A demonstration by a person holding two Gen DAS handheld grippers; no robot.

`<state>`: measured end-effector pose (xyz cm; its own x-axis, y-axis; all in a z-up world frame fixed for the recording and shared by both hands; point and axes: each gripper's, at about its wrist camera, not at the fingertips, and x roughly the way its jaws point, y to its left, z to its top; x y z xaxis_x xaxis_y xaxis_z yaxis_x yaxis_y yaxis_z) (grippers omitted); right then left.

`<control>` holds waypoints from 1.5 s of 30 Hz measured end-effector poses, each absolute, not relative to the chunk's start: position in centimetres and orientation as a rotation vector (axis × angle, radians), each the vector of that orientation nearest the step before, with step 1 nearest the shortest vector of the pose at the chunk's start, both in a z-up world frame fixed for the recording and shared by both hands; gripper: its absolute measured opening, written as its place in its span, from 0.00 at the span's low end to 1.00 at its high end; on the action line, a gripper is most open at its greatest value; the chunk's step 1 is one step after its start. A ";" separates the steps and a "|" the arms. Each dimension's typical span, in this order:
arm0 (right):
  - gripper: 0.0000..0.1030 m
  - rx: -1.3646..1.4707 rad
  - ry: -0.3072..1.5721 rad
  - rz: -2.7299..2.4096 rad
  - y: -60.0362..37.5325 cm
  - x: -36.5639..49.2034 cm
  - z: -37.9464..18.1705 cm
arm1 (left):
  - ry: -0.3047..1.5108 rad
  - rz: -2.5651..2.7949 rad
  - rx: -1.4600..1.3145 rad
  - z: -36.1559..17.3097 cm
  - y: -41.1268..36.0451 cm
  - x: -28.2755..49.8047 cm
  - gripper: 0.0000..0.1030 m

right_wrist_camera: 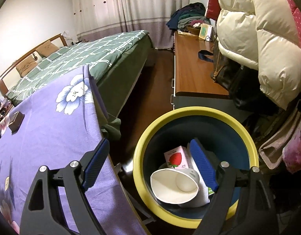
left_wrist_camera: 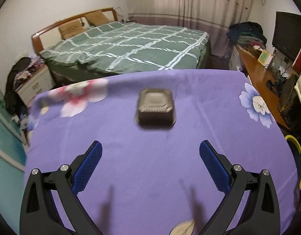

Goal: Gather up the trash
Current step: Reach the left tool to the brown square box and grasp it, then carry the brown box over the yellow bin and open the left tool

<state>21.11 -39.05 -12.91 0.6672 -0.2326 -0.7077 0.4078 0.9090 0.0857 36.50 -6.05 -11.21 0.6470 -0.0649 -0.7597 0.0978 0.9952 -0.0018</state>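
Item 1. Left tongs [left_wrist_camera: 150,146]: released, blue pads spread wide, nothing between them. They hang over the purple flowered cloth [left_wrist_camera: 130,156] that covers the tabletop.

Item 2. Dark ridged tray [left_wrist_camera: 155,108]: a small rectangular container, blurred in the left wrist view. It lies flat on the cloth, straight ahead of the left tongs and apart from them. In the right wrist view the same tray [right_wrist_camera: 16,121] sits far off toward the left edge of the tabletop.

Item 3. Pale leaf-shaped scrap [left_wrist_camera: 183,227]: at the near edge of the cloth, between the arms of the left tongs; what it is cannot be told.

Item 4. Right tongs [right_wrist_camera: 150,146]: released, wide apart, empty. The left pad is over the tabletop's edge, the right pad over the bin's mouth.

Item 5. Bin [right_wrist_camera: 246,133]: round, yellow rim, dark blue inside, standing on the floor just beside the tabletop.

Item 6. Bin contents: a white paper cup [right_wrist_camera: 170,188] lying on its side, mouth toward the camera; a carton with a strawberry picture [right_wrist_camera: 174,157] behind it; white paper under the cup.

Item 7. Surroundings: bed with green checked quilt [left_wrist_camera: 130,45], wooden dresser [right_wrist_camera: 193,66], cream padded coat [right_wrist_camera: 267,29], curtains [right_wrist_camera: 121,5].
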 end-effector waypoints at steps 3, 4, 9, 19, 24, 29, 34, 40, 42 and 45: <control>0.78 0.240 0.765 -0.361 -39.0 21.2 -13.0 | 0.883 -0.082 0.023 -11.7 -6.7 39.3 0.95; 0.78 0.240 0.771 -0.357 -39.0 21.4 -13.1 | 0.888 -0.070 0.015 -12.0 -6.7 40.4 0.95; 0.78 0.252 0.790 -0.345 -39.2 21.6 -13.3 | 0.911 -0.030 -0.021 -13.1 -6.5 44.0 0.95; 0.78 0.246 0.807 -0.341 -39.0 22.0 -13.6 | 0.952 -0.036 -0.026 -14.6 -6.4 47.6 0.65; 0.78 0.245 0.810 -0.341 -38.9 22.0 -13.7 | 0.960 -0.051 -0.028 -15.1 -6.2 48.2 0.58; 0.78 0.247 0.807 -0.342 -38.9 21.9 -13.7 | 0.940 -0.068 -0.017 -14.7 -6.7 47.2 0.58; 0.78 0.266 0.784 -0.341 -39.2 21.6 -13.4 | 0.916 -0.106 0.003 -12.8 -8.2 43.9 0.58; 0.78 0.276 0.748 -0.290 -39.5 20.1 -12.9 | 0.895 -0.194 0.027 -10.6 -12.1 39.4 0.58; 0.78 0.253 0.742 -0.278 -39.4 19.2 -12.7 | 0.888 -0.239 0.045 -9.9 -14.0 37.7 0.58; 0.78 0.210 0.728 -0.288 -40.0 17.0 -12.2 | 0.879 -0.308 0.069 -9.1 -17.3 35.5 0.58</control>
